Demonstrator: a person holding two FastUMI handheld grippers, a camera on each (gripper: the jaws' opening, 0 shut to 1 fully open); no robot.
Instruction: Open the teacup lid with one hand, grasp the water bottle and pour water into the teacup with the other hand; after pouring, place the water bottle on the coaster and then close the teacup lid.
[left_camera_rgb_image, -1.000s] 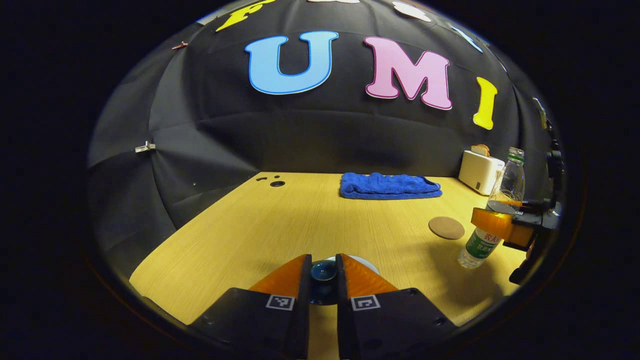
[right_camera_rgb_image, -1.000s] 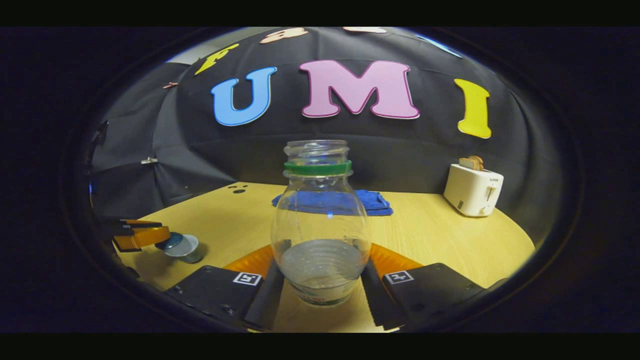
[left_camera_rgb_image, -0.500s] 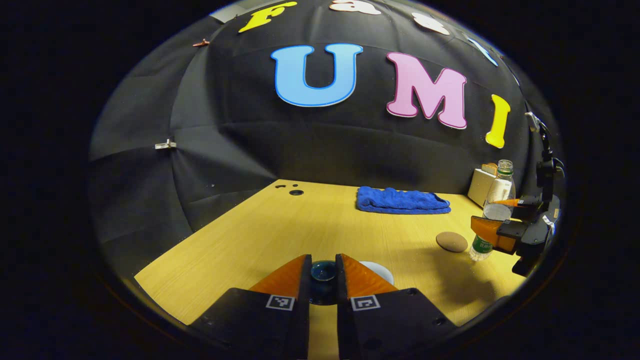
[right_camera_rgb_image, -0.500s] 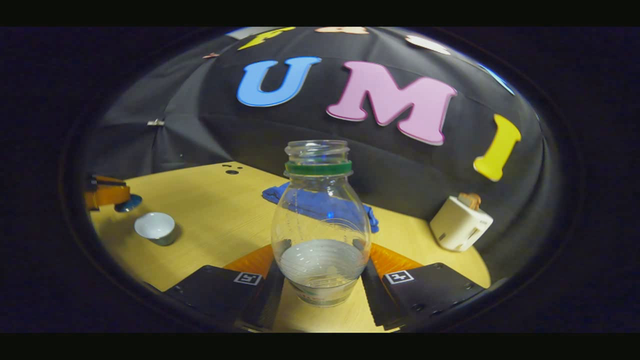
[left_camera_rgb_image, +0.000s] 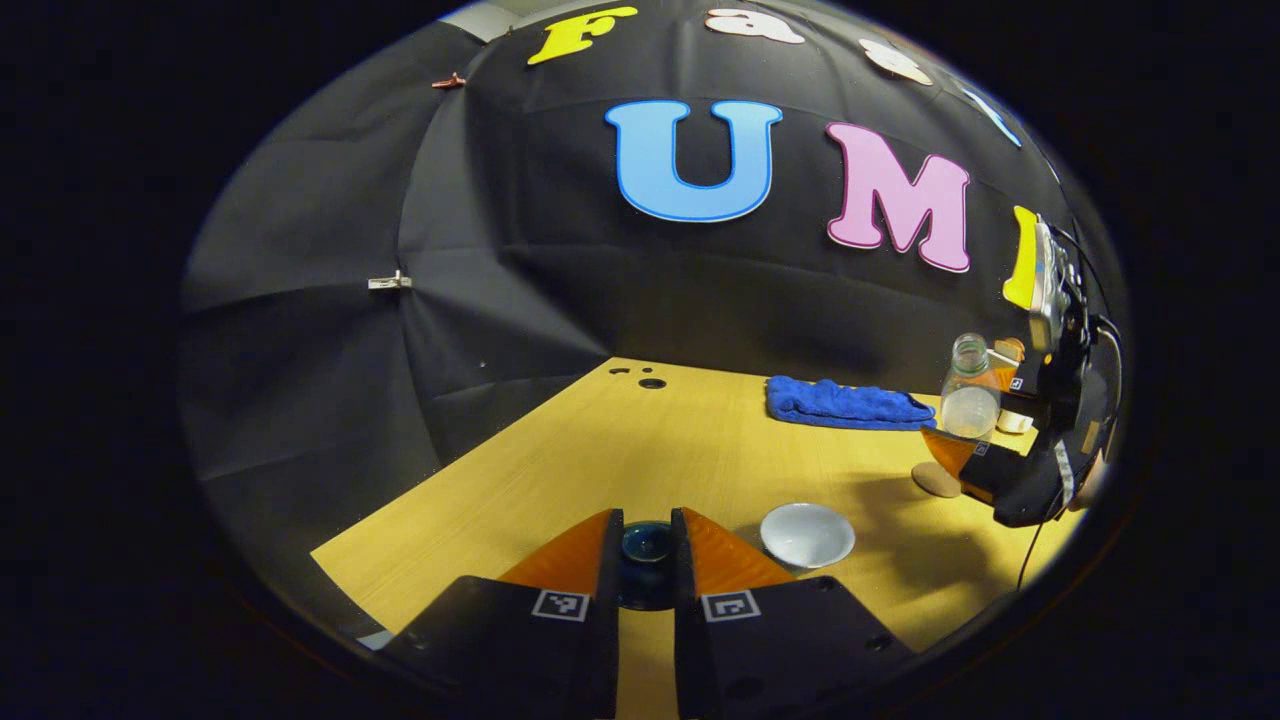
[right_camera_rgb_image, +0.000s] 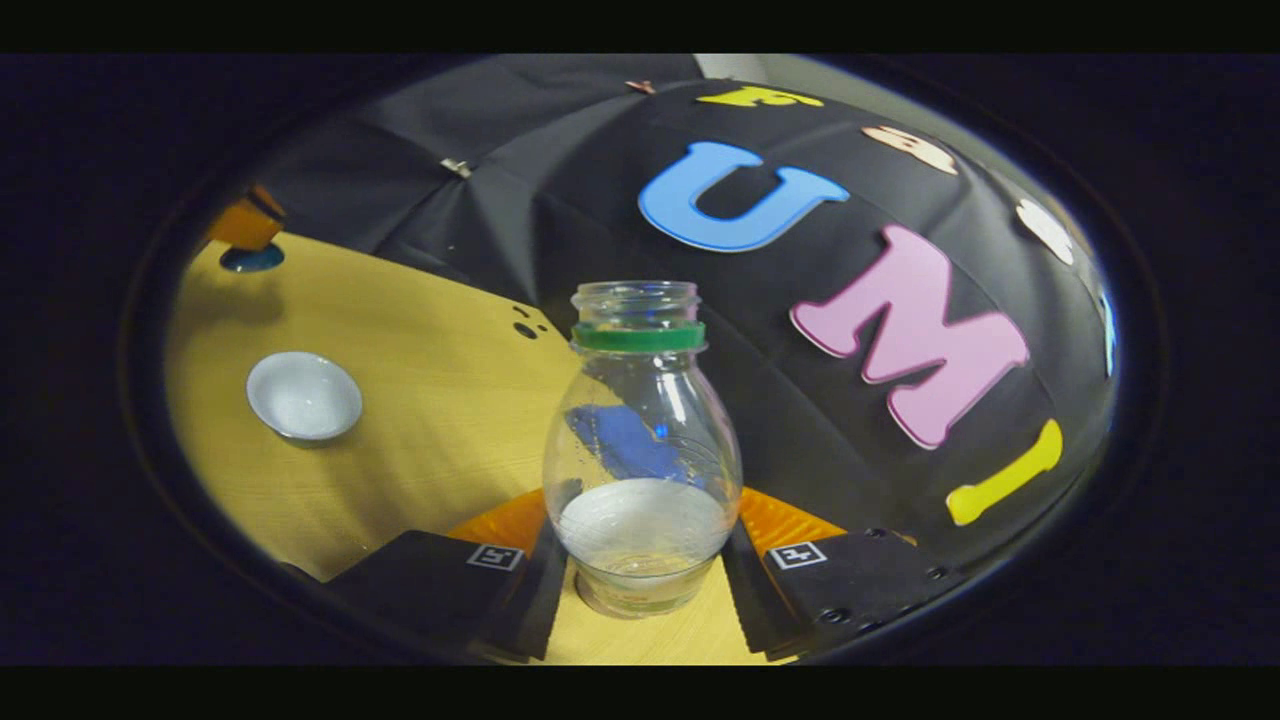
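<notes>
right gripper view, right tool clamped on water bottle, teacup far left

The table is pale yellow wood with fine grain. The teacup is white inside, its lid dark blue and glossy. The water bottle is clear plastic with a green neck ring. A towel at the far edge is bright blue; the coaster is brown.
</notes>
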